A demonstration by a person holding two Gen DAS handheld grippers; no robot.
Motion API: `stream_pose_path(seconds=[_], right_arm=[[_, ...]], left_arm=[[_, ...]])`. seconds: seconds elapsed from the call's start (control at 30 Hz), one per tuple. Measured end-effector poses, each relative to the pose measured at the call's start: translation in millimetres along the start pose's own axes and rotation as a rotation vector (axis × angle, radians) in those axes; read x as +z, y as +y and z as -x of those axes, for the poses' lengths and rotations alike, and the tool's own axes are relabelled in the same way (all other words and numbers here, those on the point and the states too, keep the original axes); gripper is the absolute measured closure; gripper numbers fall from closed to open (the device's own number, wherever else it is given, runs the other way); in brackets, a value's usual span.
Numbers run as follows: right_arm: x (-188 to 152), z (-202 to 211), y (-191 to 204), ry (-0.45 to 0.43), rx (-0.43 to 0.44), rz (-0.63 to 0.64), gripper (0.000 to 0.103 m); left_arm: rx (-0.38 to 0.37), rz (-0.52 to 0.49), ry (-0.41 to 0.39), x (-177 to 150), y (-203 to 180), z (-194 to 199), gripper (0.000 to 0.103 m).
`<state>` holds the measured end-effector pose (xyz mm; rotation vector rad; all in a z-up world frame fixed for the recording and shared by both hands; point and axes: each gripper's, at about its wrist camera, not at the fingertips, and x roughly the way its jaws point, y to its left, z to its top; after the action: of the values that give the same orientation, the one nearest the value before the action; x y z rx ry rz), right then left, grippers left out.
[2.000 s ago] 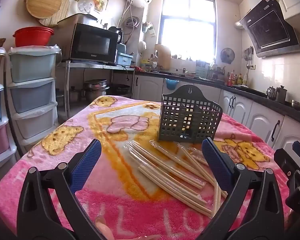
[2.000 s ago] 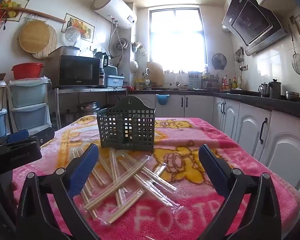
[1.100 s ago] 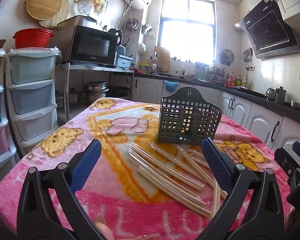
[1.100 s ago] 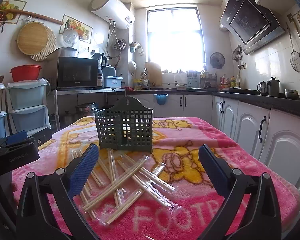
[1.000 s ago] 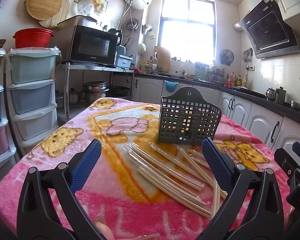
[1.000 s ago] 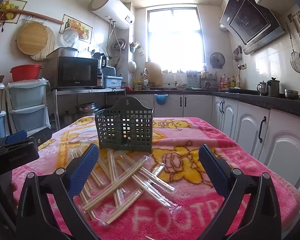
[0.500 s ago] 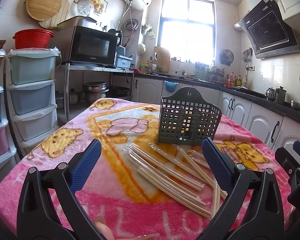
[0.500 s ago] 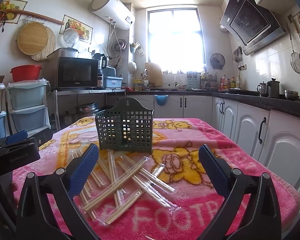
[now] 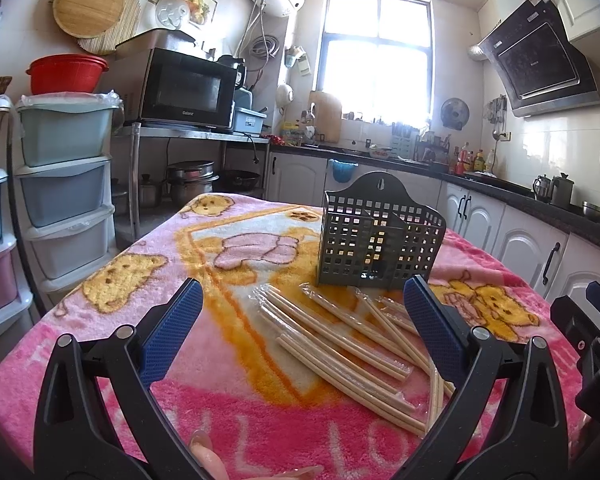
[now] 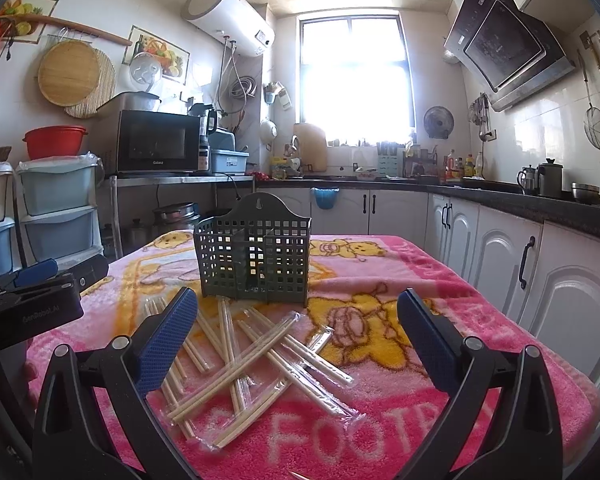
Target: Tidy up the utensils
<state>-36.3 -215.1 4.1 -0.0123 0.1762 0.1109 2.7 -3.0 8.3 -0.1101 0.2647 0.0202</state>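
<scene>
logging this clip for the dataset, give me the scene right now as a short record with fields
setting: home kitchen, table under a pink cartoon blanket
holder: dark slotted utensil basket, upright, with an inner divider, no chopsticks visible inside
utensils: wrapped chopsticks, scattered and crossing on the blanket in front of the basket
left gripper: open, holding nothing
right gripper: open, holding nothing
progress: nothing sorted yet
</scene>
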Motion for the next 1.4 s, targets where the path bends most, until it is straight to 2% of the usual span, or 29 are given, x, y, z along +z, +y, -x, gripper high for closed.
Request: stream_pose_path(seconds=[0.3, 0.67, 0.83, 1.03, 1.2, 1.33, 1.4], right_arm=[[2, -10, 6, 0.031, 0.027, 0.024, 0.006], [13, -32, 21, 0.092, 0.105, 0.062, 0.006], [22, -45, 24, 0.122, 0.139, 0.067, 0.006], [35, -70, 22, 0.181, 0.154, 0.054, 0.006], [39, -94, 9, 0.238, 0.140, 0.036, 0.006], [39, -113, 4, 0.290, 0.128, 0.054, 0.006], [37, -125, 1, 0.328, 0.134, 0.054, 0.006]], left_arm=[[0.009, 0.043, 0.042, -5, 16, -6, 0.010], [0.037, 0.109, 0.161, -5, 48, -29, 0.010], [0.017, 0.125, 0.191, 4, 55, -38, 0.010], [-0.064, 0.170, 0.239, 14, 59, -57, 0.010], [-0.114, 0.177, 0.320, 11, 57, -78, 0.010], [-0.139, 0.193, 0.427, -3, 56, -100, 0.011], [-0.147, 0.196, 0.466, -9, 56, -108, 0.020]])
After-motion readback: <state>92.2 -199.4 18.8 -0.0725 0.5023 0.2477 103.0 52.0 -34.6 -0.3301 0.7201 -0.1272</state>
